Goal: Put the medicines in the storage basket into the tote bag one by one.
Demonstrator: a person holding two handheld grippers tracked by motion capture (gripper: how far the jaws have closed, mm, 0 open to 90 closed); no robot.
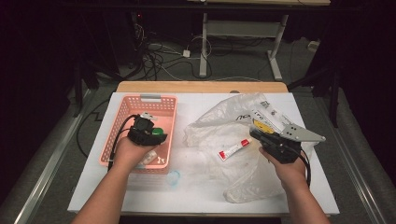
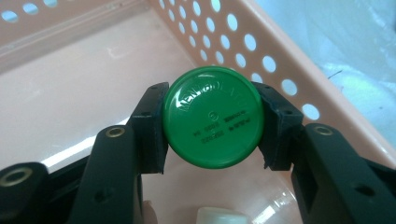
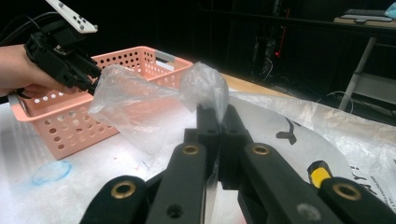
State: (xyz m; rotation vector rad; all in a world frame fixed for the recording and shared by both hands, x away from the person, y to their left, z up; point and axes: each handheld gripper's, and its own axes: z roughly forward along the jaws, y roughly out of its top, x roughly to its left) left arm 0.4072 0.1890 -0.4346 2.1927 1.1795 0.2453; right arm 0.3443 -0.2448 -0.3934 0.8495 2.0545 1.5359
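Left gripper (image 2: 212,122) hangs over the pink basket (image 1: 122,112) at the left of the worktop (image 1: 196,196), its jaws partway apart and clamped on a round green cap (image 2: 212,122) with raised lettering, one pad on each side of the rim. Around the work lie a crumpled clear plastic bag (image 1: 219,123) spread over the middle and right of the worktop, a small red-and-white tube (image 1: 235,148) on it, and a bluish smudge (image 1: 173,177) on the white cover just near the basket's near right corner. A fold of that bag rises between the two grippers in the right gripper view (it hides part of the basket's wall (image 3: 70,126) from that side). Right gripper (image 3: 215,116) sits at the right of the worktop with its jaws pressed together on a pinch of the bag's film, which bunches above the tips. Beside it a yellow-and-black label (image 3: 320,173) shows through the plastic. Inside the basket, below the held cap, a pale whitish object (image 2: 219,217) lies on the floor near the near wall; what it is cannot be told.
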